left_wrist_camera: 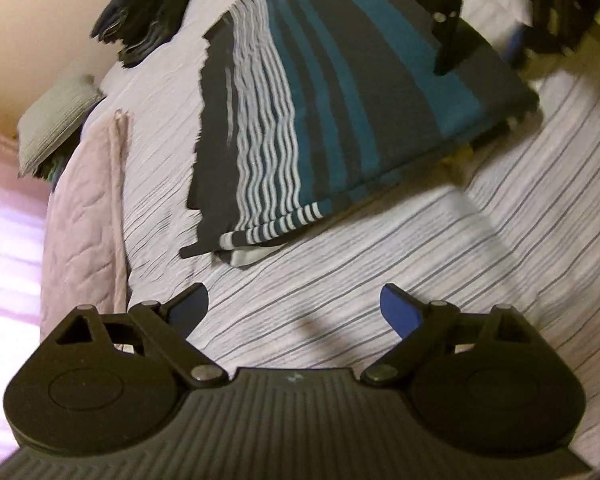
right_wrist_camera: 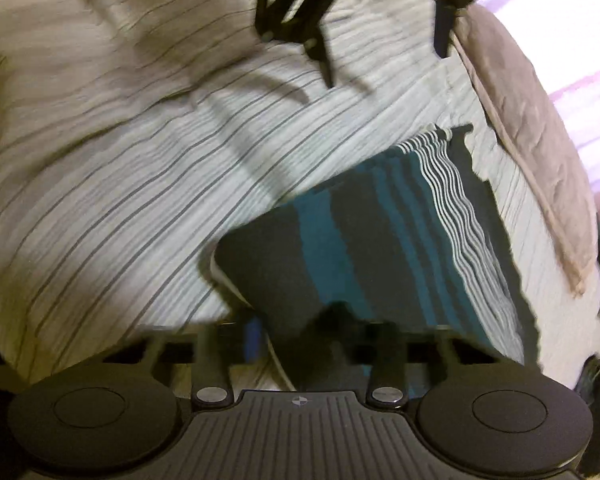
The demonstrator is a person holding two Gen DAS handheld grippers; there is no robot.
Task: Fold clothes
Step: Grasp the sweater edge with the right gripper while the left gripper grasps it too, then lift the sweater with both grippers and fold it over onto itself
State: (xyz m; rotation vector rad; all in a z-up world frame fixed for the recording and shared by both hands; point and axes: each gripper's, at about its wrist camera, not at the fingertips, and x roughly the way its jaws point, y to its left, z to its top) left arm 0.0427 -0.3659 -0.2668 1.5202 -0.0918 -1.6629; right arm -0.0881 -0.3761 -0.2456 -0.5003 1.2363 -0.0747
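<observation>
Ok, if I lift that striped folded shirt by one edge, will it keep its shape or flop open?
Probably flop. The striped shirt looks like soft knit, and its layers already splay at the corner on the bedsheet. Raised where the right gripper seems to pinch it, it sags toward the bed. It looks light, so it should lift easily, but support both sides.

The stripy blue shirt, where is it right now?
The stripy shirt lies folded on the striped bedsheet, ahead of the open left gripper. Its far corner is at the right gripper, which seems shut on it.
</observation>
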